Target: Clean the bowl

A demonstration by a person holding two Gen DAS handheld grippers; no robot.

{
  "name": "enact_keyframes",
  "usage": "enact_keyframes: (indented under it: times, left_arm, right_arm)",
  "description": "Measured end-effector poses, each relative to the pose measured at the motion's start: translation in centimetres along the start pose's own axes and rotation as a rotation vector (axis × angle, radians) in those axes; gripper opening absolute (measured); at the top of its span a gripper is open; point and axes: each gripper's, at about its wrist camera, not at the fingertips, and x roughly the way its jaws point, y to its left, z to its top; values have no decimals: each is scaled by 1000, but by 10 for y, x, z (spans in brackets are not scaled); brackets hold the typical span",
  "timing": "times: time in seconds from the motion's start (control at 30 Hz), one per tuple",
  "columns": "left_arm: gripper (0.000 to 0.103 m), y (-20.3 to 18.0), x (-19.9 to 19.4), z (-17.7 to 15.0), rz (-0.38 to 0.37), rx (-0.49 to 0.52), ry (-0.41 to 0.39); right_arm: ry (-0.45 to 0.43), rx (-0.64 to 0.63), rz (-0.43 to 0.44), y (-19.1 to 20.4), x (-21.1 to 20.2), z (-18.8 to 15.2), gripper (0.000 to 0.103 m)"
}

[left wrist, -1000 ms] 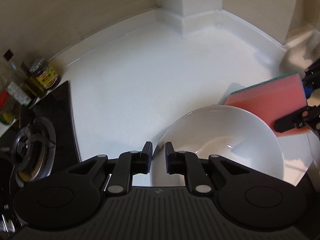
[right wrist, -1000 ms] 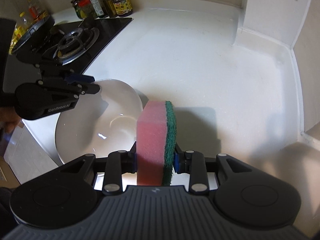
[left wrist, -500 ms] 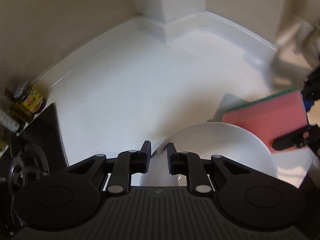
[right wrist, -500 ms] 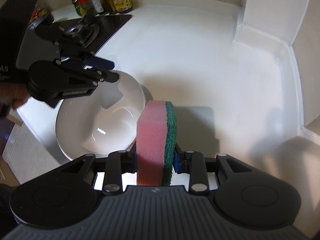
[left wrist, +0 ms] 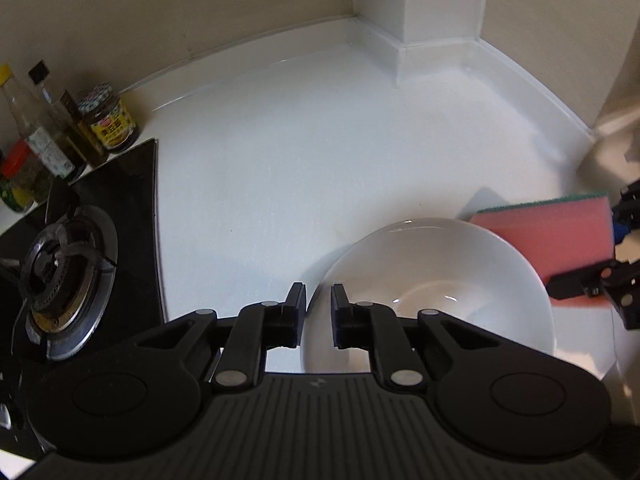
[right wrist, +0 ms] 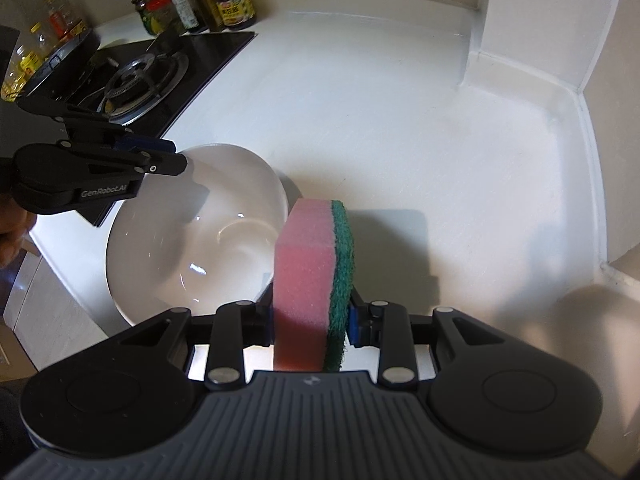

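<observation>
A white bowl sits near the counter's front edge, its near side overhanging it. My left gripper straddles the bowl's left rim, one finger inside and one outside. Its jaws are closing on that rim, which runs between the pads. My right gripper is shut on a pink sponge with a green scouring side. The sponge stands on edge just right of the bowl, beside its rim and above the counter.
A black gas hob lies left of the bowl, with a dark pan at its far side. Jars and bottles stand behind it. The white counter runs to a wall column. A hand shows at left.
The left gripper's jaws widened slightly and then narrowed again on the bowl's rim while it rolled. The right gripper and the sponge stayed where they were.
</observation>
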Motion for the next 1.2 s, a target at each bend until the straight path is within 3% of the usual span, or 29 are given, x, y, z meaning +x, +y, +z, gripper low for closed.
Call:
enact_keyframes:
  times: [0.17,0.37,0.7,1.2]
  left_arm:
    - [14,-6,8,8,-11,79,-10]
    - [14,-10,13,9,28,48,4]
    - [18,-7,17,11,-2,-16,-25]
    - [18,2,33,29,56,-126,-68]
  right_arm:
    - [-7,-67,-53,13,-2,0,28]
    - [-21,-19,-41,10,-2,1,28]
    - [-27,45,-8,3,-10,-11,28]
    - [-143,186,-11,-16,-6,-20,28]
